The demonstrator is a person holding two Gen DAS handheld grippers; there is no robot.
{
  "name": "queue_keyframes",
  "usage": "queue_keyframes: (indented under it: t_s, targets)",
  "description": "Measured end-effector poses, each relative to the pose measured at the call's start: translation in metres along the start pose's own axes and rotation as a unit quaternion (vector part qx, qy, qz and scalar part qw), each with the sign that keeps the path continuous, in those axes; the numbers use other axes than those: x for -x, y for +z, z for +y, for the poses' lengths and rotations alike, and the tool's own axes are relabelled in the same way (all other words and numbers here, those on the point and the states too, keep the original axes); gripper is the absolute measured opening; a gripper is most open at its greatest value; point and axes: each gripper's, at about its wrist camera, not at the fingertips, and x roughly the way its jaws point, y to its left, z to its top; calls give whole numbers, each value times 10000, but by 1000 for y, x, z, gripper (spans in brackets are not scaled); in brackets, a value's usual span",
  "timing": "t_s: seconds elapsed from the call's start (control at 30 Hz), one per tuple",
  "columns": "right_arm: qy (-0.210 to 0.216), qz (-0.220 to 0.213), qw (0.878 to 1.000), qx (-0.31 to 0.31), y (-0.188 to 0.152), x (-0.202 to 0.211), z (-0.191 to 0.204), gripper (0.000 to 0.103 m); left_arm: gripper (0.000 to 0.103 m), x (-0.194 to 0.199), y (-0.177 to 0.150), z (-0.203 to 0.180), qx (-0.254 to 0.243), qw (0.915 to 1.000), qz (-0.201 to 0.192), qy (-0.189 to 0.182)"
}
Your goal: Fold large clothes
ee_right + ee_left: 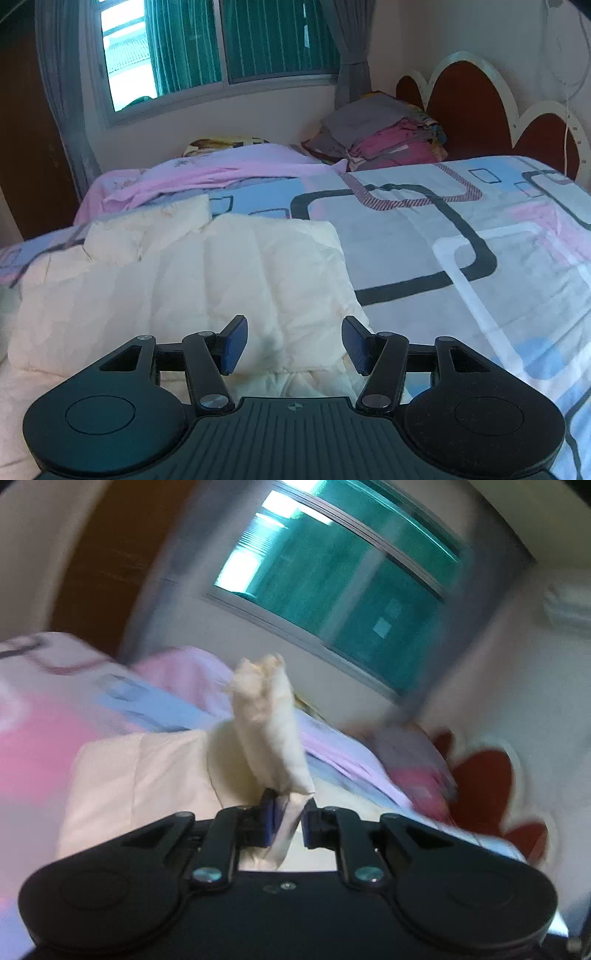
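A cream quilted jacket lies spread on the bed, partly folded, with one sleeve laid across its far left. My right gripper is open and empty, low over the jacket's near edge. In the left wrist view, which is blurred and tilted, my left gripper is shut on a strip of the jacket's cream fabric and holds it lifted above the rest of the jacket.
The bed has a patterned sheet of blue, pink and grey. A pink blanket and a pile of folded clothes lie at the far side. A red and white headboard stands right. A window is behind.
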Motion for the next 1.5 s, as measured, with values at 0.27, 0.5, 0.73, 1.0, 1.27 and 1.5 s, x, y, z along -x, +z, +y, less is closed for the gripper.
queue_keyframes:
  t_s: [0.27,0.5,0.73,1.0,1.27,1.5]
  targets:
    - [162,-77,9993,-336,10,3,-37,56,13,-94,-57,-120,-1161,9858,1008,-677]
    - [188,-49,9969,-767,16,11,-85,56,13,-127,-106,-172,-1487,9720,1496,-1039]
    - [234,-12,9946,-1011,16,14,-106,56,29,-143,-135,-196,-1657,9605,1867,-1227]
    - [949,-6,9910,-945,21,3,-79,89,69,-74,-103,-132,-1003,9802,1179,-1233]
    - [1524,580,9835,-783,17,-53,-35,62,57,-26,-60,4,-327,9969,432,579]
    - [1618,695,9820,-688,14,-54,-24,9,53,-49,-68,32,-340,9929,903,700]
